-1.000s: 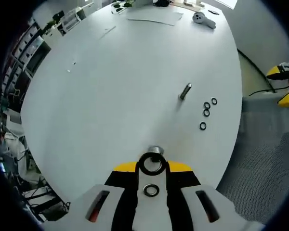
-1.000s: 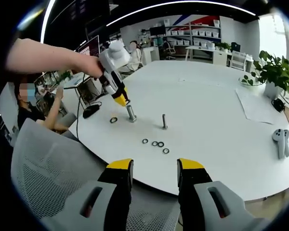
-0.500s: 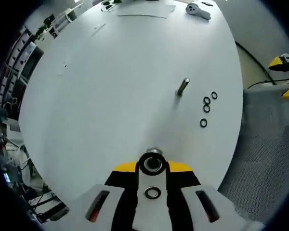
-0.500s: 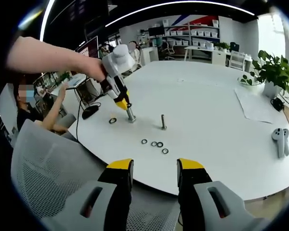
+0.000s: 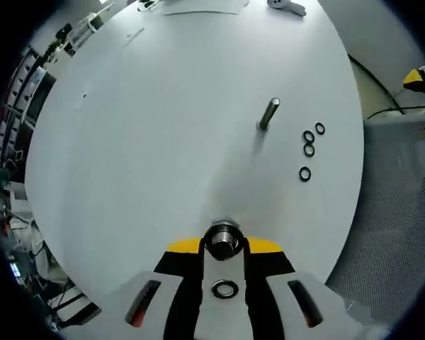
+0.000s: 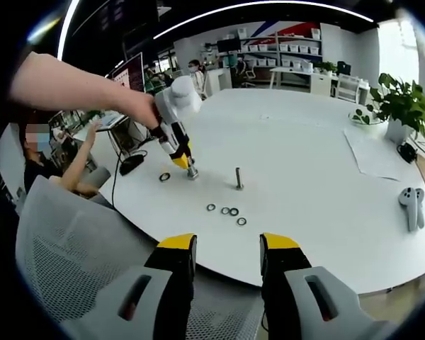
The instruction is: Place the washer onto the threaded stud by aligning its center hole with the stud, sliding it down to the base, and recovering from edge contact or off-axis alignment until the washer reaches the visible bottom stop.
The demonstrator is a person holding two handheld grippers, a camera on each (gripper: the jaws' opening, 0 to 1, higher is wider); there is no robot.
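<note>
In the left gripper view my left gripper (image 5: 224,244) is shut on a black washer (image 5: 223,239), and the metal top of a threaded stud (image 5: 224,234) shows through its hole. A second washer (image 5: 224,288) lies on the white table (image 5: 142,142) between the jaws, nearer to me. From the right gripper view the left gripper (image 6: 186,164), held in a person's hand, points down onto that stud (image 6: 192,173), with the loose washer (image 6: 164,176) beside it. My right gripper (image 6: 228,246) is open over the table's near edge, holding nothing.
A second bare stud (image 5: 269,113) (image 6: 239,178) stands further in, with several loose washers (image 5: 308,151) (image 6: 227,211) beside it. A white controller (image 6: 409,205), papers (image 6: 375,152) and a plant (image 6: 404,106) sit at the right. A mesh chair (image 6: 71,255) is at the table's edge.
The left gripper has gone down over the stud with the washer, and the stud's top now shows through the hole. The right gripper has stayed still and open.
</note>
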